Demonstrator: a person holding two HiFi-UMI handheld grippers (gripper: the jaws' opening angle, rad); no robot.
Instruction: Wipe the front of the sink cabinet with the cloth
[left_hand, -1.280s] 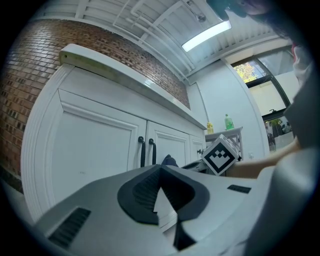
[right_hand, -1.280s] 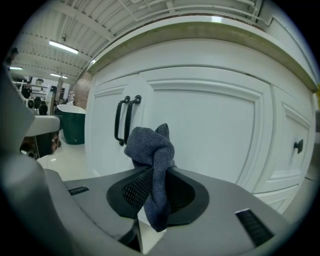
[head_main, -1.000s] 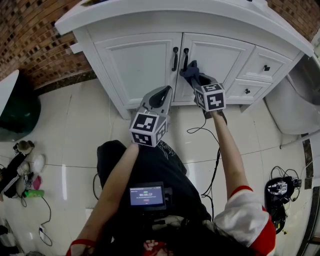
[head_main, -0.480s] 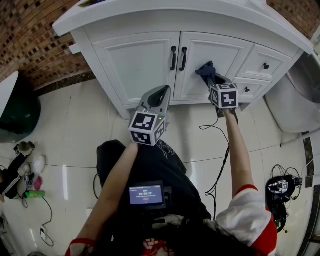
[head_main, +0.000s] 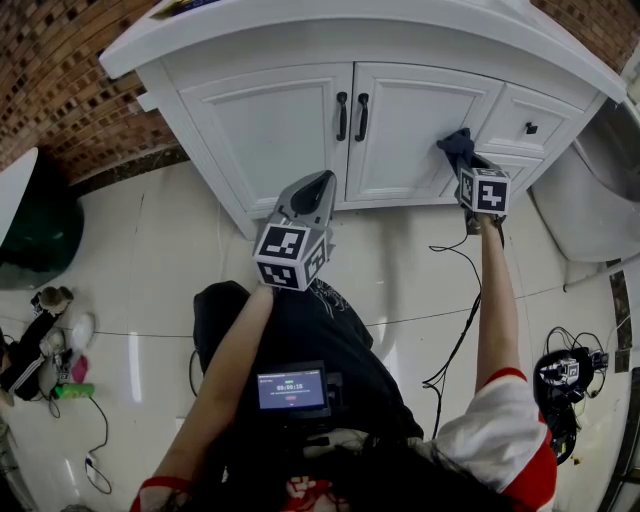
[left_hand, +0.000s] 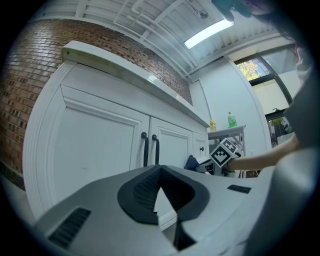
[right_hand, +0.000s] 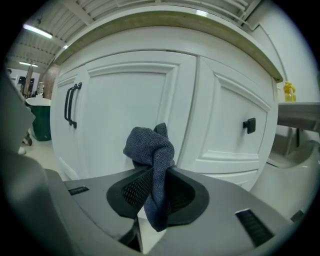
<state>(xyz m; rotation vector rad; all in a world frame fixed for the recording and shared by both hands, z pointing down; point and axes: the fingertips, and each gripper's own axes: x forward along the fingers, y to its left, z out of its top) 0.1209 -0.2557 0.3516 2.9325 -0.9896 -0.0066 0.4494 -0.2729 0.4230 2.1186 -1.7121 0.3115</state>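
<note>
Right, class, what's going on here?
A person facing a white sink cabinet holds two tools. The right hand-held gripper is shut on a dark blue cloth, held at the edge of the right door, beside the drawers. The left hand-held gripper is shut and empty, back from the cabinet.

Grey left claw (head_main: 322, 183), red-cuffed white sleeve (head_main: 485, 425)

Glossy tile floor (head_main: 140, 250) carries the sink cabinet (head_main: 280, 120) just ahead of your left fingers (head_main: 312, 190); black cable (head_main: 455, 335) lies behind your right fingers (head_main: 468, 168), clutter (head_main: 50, 345) far left.
</note>
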